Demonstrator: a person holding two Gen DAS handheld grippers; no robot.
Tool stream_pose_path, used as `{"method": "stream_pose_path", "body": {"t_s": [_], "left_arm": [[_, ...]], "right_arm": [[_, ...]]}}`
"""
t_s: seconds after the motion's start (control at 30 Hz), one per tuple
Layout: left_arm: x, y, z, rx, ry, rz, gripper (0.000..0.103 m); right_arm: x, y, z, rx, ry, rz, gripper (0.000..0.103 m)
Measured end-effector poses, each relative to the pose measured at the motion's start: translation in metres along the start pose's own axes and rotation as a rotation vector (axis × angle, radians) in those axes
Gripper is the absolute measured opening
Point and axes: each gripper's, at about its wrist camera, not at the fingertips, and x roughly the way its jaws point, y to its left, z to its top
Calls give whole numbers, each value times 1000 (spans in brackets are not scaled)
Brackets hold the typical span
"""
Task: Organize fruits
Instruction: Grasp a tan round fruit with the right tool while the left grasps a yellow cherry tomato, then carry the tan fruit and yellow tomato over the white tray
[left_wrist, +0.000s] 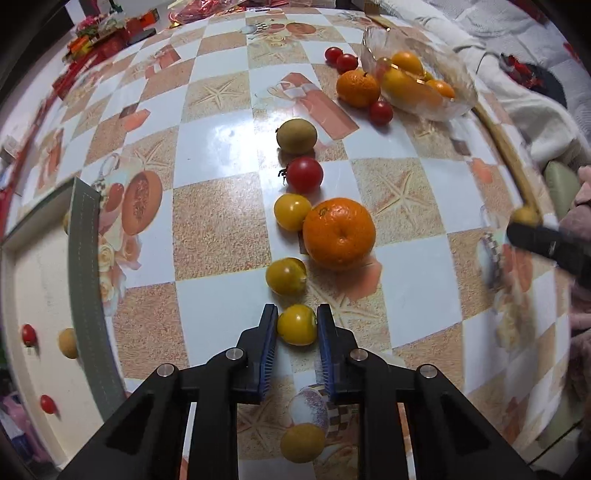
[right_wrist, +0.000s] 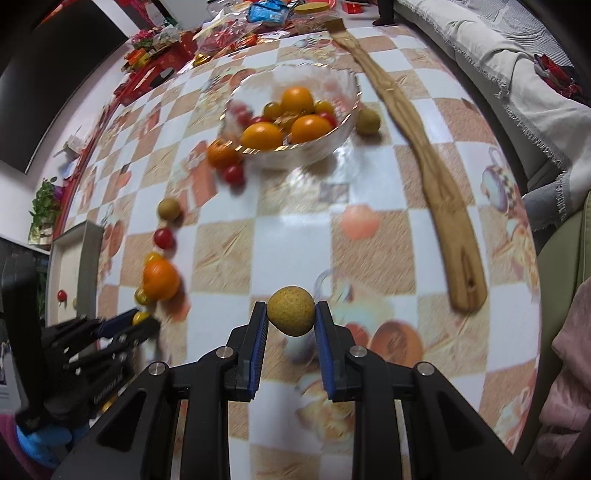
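My left gripper (left_wrist: 297, 325) is shut on a small yellow tomato (left_wrist: 296, 324) resting on the checked tablecloth. Ahead of it lie another yellow tomato (left_wrist: 285, 276), a big orange (left_wrist: 338, 233), a third yellow tomato (left_wrist: 291, 211), a red tomato (left_wrist: 304, 174) and a greenish-brown fruit (left_wrist: 296, 136). My right gripper (right_wrist: 291, 316) is shut on a speckled tan round fruit (right_wrist: 291, 311), held above the table. Beyond it stands the glass bowl (right_wrist: 343, 129) holding oranges and small tomatoes. The left gripper (right_wrist: 138, 319) shows at the left of the right wrist view.
A cream tray (left_wrist: 33, 295) with a grey edge at the left holds red tomatoes and a tan fruit. A long wooden paddle (right_wrist: 436, 177) lies right of the bowl. Packets and boxes (right_wrist: 166, 55) crowd the far table edge. A pink sleeve (right_wrist: 569, 369) is at the right.
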Motion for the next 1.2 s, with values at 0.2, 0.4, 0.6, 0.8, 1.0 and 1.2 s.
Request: {"method": "stream_pose_path", "body": {"t_s": [0.2, 0.4, 0.6, 0.8, 1.0, 1.2], "left_arm": [[-26, 9, -9, -12, -23, -30, 23], [-53, 38, -20, -37, -54, -37, 23], [-66, 74, -38, -86, -79, -23, 23], [-76, 115, -56, -157, -96, 2, 23], [-89, 168, -69, -229, -119, 40, 23], [-92, 224, -57, -269, -147, 109, 23]], "right_arm": [[-10, 17, -13, -10, 8, 24, 28], [-19, 43, -19, -49, 12, 36, 28], [-23, 82, -18, -113, 11, 47, 28], [-21, 129, -15, -194, 18, 66, 28], [-11, 189, -8, -283, 33, 100, 28], [12, 249, 5, -354, 61, 142, 28]]}}
